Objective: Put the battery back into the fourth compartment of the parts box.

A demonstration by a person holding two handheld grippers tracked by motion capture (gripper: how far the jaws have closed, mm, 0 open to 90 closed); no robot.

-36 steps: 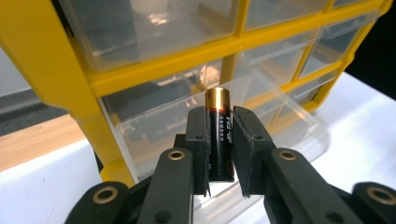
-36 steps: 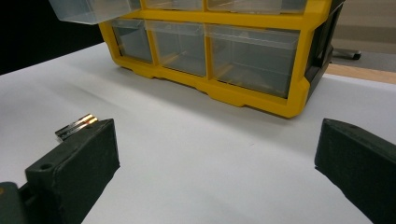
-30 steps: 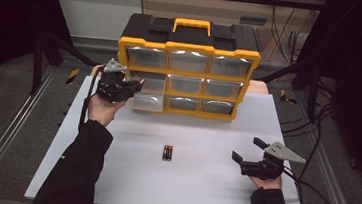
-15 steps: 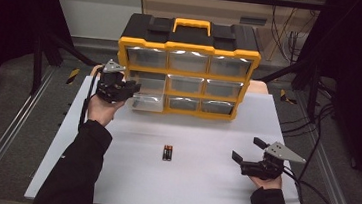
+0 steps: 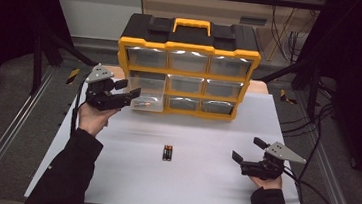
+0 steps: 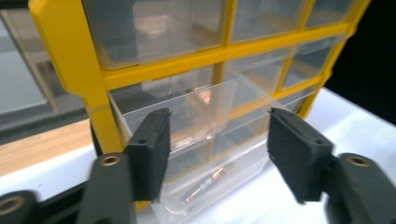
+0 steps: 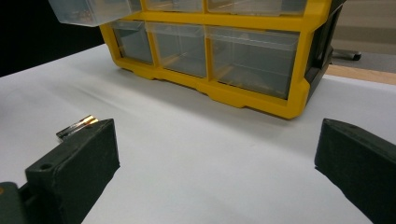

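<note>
A yellow and black organizer (image 5: pixel 189 50) with clear drawers stands at the back of the white table. Its middle-left drawer (image 5: pixel 147 91) is pulled out, with a small battery-like piece (image 6: pixel 205 182) on its floor. My left gripper (image 5: pixel 129 91) faces that drawer (image 6: pixel 201 107). Its jaws have just been opening and now stand apart, with the pads off the drawer front. Two batteries (image 5: pixel 167 152) lie side by side mid-table. My right gripper (image 5: pixel 247 149) rests open near the front right, with nothing between its jaws, and the batteries (image 7: pixel 77 126) are to its left.
The other drawers (image 7: pixel 252 60) of the organizer (image 7: pixel 261 100) are pushed in. The table (image 5: pixel 200 189) ends at a wooden strip behind the organizer, with metal rails at both sides. Cables trail from each gripper.
My left gripper has let go of the drawer front, opened, and drawn back a little from the organizer. The drawer stays pulled out. The right gripper and the batteries have not moved.
</note>
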